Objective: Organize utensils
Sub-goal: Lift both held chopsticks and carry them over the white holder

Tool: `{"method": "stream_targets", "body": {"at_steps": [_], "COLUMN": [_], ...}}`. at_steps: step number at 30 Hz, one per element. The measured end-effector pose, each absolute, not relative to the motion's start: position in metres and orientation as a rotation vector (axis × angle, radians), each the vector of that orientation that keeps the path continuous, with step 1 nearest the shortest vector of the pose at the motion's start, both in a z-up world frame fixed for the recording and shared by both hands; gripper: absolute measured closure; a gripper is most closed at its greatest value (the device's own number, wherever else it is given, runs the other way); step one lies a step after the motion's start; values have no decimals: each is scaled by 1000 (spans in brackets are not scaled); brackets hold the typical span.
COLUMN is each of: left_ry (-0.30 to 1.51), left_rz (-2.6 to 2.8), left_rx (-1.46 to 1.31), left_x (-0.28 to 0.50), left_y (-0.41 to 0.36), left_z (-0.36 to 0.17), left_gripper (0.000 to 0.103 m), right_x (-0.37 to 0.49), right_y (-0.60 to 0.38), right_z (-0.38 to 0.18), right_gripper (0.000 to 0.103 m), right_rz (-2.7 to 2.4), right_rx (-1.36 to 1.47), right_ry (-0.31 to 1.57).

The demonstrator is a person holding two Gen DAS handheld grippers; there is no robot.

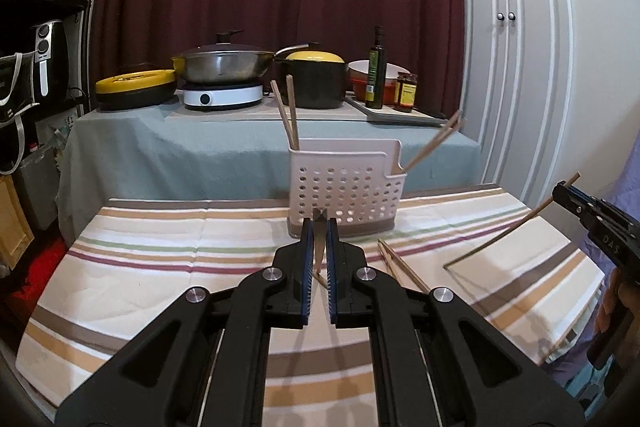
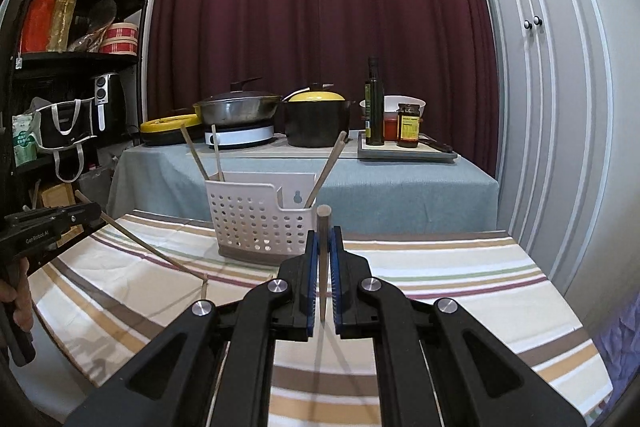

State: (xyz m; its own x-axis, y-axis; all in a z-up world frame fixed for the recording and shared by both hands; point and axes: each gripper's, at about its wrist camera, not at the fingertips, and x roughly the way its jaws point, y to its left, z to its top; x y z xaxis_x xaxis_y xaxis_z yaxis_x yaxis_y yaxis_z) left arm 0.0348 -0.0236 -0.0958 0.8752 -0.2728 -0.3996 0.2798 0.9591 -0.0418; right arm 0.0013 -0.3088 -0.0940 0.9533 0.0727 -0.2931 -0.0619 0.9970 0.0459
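Striped cloth point(image 2: 440, 267) below each hand-held gripper point(image 1: 319, 227) point(image 2: 324, 231), both clamping slanted chopsticks point(image 1: 504, 233) point(image 2: 323, 267).

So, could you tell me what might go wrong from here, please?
Each gripper pinches just one thin chopstick, the left gripper and the right gripper alike, so either could pivot or slip. The white caddy looks light and might tip if nudged. Its leaning chopsticks could block insertion.

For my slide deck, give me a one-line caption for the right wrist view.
Right gripper clamps a wooden chopstick before the white perforated caddy on the striped cloth.
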Motion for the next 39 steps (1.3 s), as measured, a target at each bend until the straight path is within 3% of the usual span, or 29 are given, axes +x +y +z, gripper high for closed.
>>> {"method": "stream_targets", "body": {"at_steps": [18,39], "left_ry": [381,164], "left_rz": [-294,-362], "left_rx": [18,29], "left_x": [80,119], "left_y": [-25,-47], "left_z": [-65,35], "left_gripper": [96,96], "right_x": [50,95], "right_y": [-305,-297], "right_z": [-70,19], "right_gripper": [96,96], "right_rz": [90,185], "right_rx": [48,57], "right_ry": [278,95]}}
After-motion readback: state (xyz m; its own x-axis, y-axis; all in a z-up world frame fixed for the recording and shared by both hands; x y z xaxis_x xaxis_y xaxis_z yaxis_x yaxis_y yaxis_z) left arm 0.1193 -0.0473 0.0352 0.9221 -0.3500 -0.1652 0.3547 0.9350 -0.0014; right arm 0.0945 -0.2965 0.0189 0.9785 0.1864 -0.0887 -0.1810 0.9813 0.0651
